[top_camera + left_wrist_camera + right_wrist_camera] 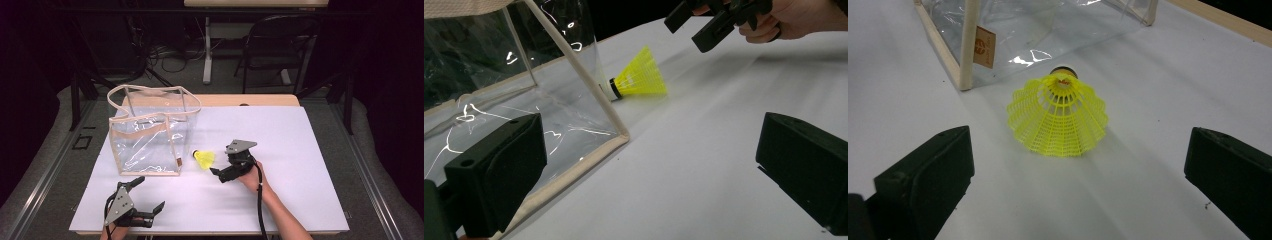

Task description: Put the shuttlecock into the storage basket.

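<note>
A yellow plastic shuttlecock (204, 159) lies on its side on a white table (300, 150), just beside the right wall of a clear plastic tote bag (150, 135) trimmed in beige. Its dark-banded cork end points toward the bag, close to the bag's wall; its flared skirt faces away from the bag.

The right gripper (218, 173), held in the person's right hand (252, 176), sits just past the shuttlecock on the side away from the bag, its jaws spread wide and empty. In the right gripper view the shuttlecock (1058, 115) lies ahead of and between the two black jaws, skirt toward the camera, untouched by either. A small tan label (984, 47) shows on the bag's corner trim beyond it.

The left gripper (149, 194) rests near the front edge of the table, in front of the bag, also wide open and holding nothing. From the left gripper view, the bag's front corner (621, 136) stands close ahead, the shuttlecock (639, 80) lies beyond it, and the right gripper (694, 27) hangs past the shuttlecock.
</note>
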Demonstrator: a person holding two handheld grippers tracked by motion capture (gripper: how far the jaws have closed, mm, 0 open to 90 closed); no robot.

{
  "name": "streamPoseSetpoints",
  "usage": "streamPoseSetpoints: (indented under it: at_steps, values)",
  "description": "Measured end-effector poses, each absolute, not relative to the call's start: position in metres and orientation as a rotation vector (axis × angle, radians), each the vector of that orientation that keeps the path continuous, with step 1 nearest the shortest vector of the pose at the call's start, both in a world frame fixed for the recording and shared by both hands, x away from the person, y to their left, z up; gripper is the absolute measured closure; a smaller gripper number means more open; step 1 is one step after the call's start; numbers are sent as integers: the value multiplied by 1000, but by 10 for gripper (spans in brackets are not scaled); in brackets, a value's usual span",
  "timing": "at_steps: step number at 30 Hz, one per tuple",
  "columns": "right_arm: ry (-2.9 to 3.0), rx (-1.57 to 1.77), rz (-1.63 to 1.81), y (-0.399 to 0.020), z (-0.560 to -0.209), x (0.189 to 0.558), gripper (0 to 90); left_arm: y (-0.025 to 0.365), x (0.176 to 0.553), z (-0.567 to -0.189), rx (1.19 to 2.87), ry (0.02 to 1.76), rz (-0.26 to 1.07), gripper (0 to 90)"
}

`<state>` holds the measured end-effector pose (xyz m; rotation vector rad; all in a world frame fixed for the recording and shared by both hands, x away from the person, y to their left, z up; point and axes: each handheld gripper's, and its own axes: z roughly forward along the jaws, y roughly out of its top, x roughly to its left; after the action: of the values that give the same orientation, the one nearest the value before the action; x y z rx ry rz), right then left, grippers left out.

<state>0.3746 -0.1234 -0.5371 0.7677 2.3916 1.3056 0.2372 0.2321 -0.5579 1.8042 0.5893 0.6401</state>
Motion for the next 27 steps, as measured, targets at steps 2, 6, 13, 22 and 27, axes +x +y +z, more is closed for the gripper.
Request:
streamPoseSetpoints:
  at_steps: [2, 6, 13, 22, 27]
  values:
    - [2399, 760, 1299, -120, -536, 376, 0, 232, 237, -558, 1803, 588, 639, 0]
    - [2414, 750, 1276, -115, -535, 382, 0, 231, 237, -558, 1800, 591, 635, 0]
    - [2434, 744, 1247, -107, -534, 389, 102, 232, 237, -558, 1802, 588, 639, 0]
    - [2465, 721, 1170, -97, -537, 397, 306, 232, 237, -557, 1799, 583, 635, 0]
    - [2480, 721, 1144, -93, -540, 402, 465, 232, 237, -558, 1803, 584, 634, 0]
